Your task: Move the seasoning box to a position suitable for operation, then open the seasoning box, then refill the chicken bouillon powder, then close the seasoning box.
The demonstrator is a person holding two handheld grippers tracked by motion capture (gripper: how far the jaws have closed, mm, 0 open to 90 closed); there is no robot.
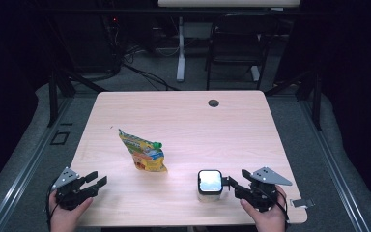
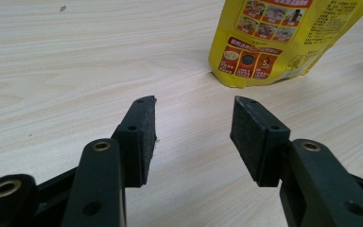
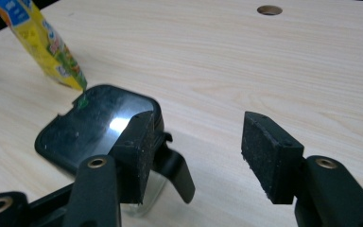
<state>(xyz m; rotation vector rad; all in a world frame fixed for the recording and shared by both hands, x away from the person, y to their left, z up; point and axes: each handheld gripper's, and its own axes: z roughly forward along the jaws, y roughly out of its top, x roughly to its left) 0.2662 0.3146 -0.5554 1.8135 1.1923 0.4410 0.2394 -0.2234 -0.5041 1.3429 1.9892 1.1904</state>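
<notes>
A yellow printed pouch (image 1: 142, 152) with a green cap lies on the wooden table (image 1: 183, 121), left of the middle. A clear square container (image 1: 209, 183) with a glossy black lid stands near the front edge. My left gripper (image 1: 99, 180) is open at the front left, and the pouch (image 2: 274, 42) lies ahead of its jaws (image 2: 194, 106) to the right. My right gripper (image 1: 235, 178) is open just right of the container. In the right gripper view its left jaw overlaps the lid (image 3: 94, 125) and nothing sits between the pads (image 3: 198, 118). The pouch (image 3: 42, 42) lies beyond.
A round cable hole (image 1: 213, 103) sits near the table's far edge, also seen as the hole (image 3: 269, 9). A small metal piece (image 1: 302, 203) lies at the front right corner. A black chair (image 1: 236, 38) and a white desk leg (image 1: 180, 48) stand behind the table.
</notes>
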